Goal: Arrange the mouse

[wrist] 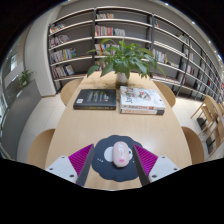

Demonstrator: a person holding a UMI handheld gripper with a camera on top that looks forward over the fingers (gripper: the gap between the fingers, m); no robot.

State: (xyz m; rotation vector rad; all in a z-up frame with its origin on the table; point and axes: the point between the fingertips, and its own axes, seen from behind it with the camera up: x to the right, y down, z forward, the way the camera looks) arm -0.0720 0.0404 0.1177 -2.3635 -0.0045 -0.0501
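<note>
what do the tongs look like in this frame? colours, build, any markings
Two-finger tongs: each finger is a pale grey-white, blocky piece that angles inward, with a magenta pad on the inner face. The fingers' lower parts look darker. No cables, sleeve, hand or markings show in the gripper view. The pads look flat and plain, with no visible texture or print.

pale pink mouse (121, 153), dark round mat (112, 160)
</note>
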